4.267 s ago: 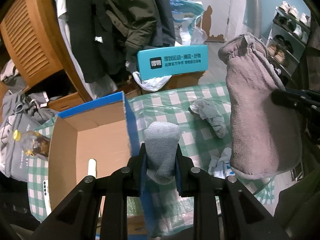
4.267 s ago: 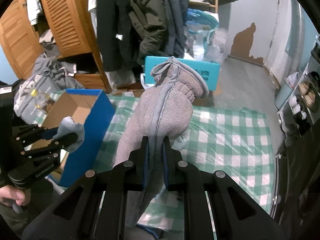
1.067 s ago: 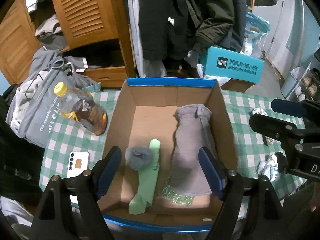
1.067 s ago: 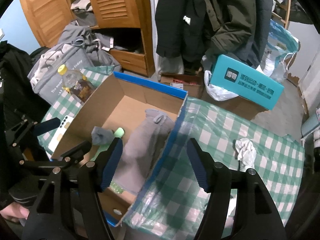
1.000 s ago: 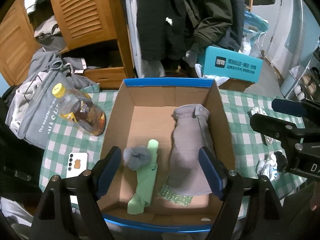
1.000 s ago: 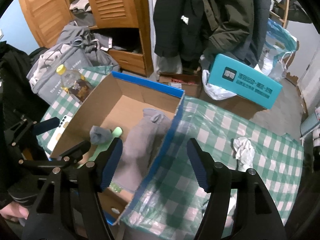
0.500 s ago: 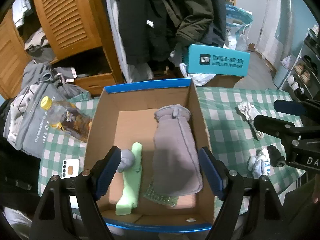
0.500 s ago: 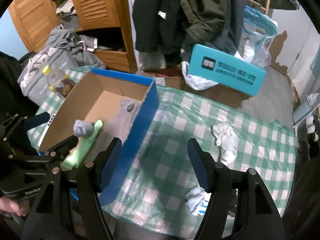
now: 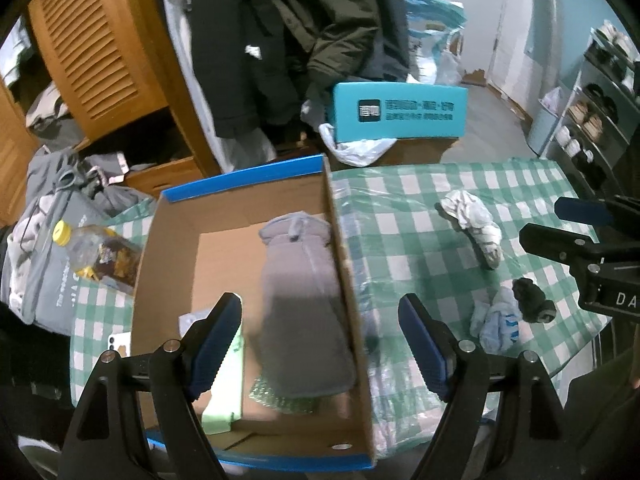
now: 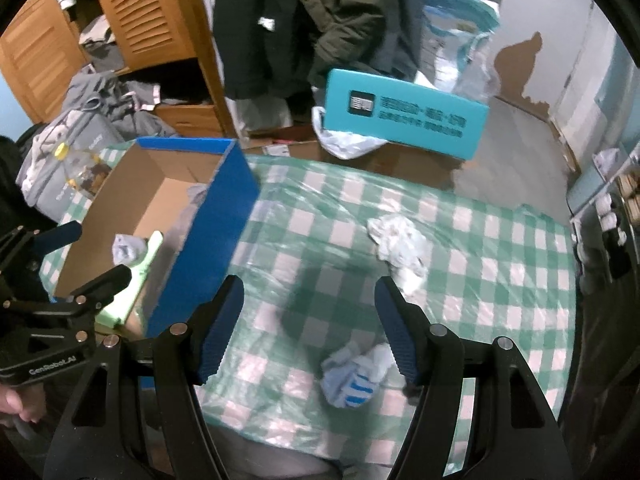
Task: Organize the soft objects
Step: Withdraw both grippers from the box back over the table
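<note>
Soft objects are now splitting into two groups — the grey mitten (image 9: pixel 304 300), the small grey sock (image 10: pixel 127 249) and the green cloth (image 10: pixel 132 284) are lying inside the cardboard box (image 9: pixel 340 248), where seconds ago the mitten and sock were hanging in the grippers. Both deliveries are reading as done.

Three items are waiting on the checked counter (image 10: pixel 500 264) — a white crumpled cloth (image 10: pixel 400 245), a blue-and-white striped sock (image 10: pixel 354 376) and a dark bundle (image 9: pixel 532 300), seen only from the left camera.

Over the last second both views are sliding off the box and toward the open counter, so the next pick is probably starting.

Left gripper (image 9: pixel 320 348) is pitching steeply down over the box's right wall, jaws wide apart, nothing between them. Right gripper (image 10: pixel 308 328) is pitching down over the counter, jaws apart and empty, with the striped sock just below its right finger (image 10: pixel 394 328).
</note>
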`<state>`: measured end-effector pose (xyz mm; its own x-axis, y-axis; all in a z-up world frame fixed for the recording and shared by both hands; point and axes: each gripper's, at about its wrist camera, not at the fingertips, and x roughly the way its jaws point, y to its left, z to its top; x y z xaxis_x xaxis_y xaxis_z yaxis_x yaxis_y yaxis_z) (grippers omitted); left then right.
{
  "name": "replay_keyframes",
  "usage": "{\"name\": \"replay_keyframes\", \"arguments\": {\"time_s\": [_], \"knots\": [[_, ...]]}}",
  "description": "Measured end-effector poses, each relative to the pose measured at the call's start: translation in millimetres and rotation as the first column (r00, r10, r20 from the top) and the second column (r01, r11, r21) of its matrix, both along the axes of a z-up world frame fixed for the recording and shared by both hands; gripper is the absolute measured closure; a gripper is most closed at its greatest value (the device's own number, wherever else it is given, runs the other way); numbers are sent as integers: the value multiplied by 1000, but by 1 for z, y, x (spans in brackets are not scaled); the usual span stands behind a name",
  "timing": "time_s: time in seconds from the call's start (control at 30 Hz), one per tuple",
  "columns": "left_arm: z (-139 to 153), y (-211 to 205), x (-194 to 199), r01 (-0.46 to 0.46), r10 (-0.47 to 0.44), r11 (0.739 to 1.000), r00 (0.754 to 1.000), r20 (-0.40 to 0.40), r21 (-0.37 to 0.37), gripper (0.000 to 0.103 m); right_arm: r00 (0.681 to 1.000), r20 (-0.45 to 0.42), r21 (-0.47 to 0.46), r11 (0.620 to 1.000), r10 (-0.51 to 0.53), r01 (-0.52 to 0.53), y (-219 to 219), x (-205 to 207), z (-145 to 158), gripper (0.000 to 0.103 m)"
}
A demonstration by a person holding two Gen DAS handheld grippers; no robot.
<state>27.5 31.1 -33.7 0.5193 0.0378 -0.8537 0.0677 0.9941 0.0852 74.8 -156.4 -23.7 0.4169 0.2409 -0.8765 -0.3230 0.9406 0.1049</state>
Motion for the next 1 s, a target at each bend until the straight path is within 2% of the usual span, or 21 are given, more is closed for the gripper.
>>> {"name": "replay_keyframes", "arguments": {"time_s": [0.43, 1.0], "knots": [[-14, -58, 3, 110, -109, 994, 993, -42, 14, 21, 996, -19, -5, 996, -85, 85, -59, -6, -12, 36], [-46, -106, 12, 184, -181, 983, 975, -128, 11, 21, 985, -75, -32, 988, -156, 154, -107, -10, -43, 36]]}}
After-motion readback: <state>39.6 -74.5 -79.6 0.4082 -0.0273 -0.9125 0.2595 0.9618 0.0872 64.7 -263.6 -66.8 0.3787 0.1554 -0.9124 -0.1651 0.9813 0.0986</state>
